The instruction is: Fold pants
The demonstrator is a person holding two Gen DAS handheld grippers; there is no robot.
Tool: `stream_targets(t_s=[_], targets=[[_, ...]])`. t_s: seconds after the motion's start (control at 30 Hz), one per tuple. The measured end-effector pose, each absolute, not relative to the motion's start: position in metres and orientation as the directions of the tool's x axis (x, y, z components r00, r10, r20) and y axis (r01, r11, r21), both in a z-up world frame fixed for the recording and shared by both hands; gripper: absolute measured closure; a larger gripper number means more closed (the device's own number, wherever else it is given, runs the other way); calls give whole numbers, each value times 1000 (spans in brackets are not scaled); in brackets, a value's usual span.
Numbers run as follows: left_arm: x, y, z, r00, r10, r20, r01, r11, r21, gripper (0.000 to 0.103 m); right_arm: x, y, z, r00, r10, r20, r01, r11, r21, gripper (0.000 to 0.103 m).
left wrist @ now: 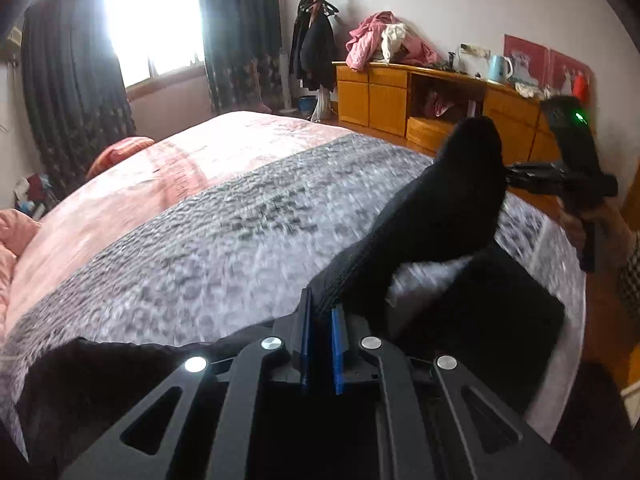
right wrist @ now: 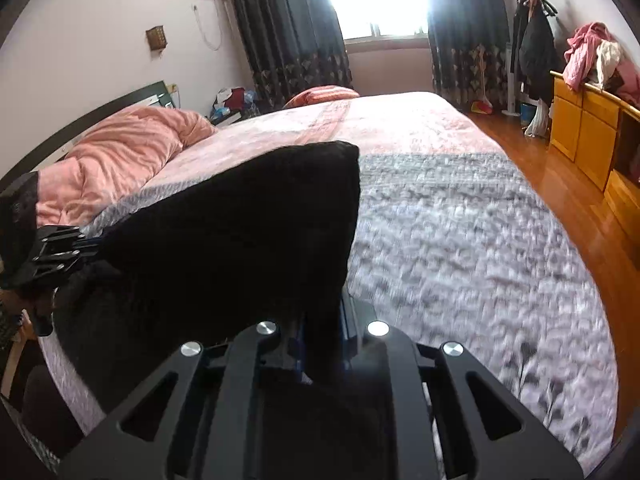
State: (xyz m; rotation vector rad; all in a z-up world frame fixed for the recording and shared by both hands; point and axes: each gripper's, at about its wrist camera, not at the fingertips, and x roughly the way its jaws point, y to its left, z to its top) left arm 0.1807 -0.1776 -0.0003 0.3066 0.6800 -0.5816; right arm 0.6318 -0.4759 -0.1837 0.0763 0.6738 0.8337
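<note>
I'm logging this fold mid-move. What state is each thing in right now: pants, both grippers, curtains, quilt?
pants: black, lifted off the bed, held at two spots
left gripper: shut on pants
right gripper: shut on pants
curtains: drawn apart, window bright
quilt: pink, bunched at the headboard

Open grey bedspread [right wrist: 460,248] ahead and rightward; lifted black pants [right wrist: 240,232] blocking the span between both tongs.
</note>
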Motion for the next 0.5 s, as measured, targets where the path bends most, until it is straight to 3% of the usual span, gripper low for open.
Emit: stream_targets(t_s=[0.33, 0.5], targets=[[60, -198, -61, 581, -338, -740, 609, 784, 121, 95, 562, -489, -230, 420, 632, -651, -649, 711, 272, 87], [44, -205, -104, 555, -273, -786, 577, 807, 127, 95, 542, -499, -257, 378, 565, -733, -625, 740, 248, 66]])
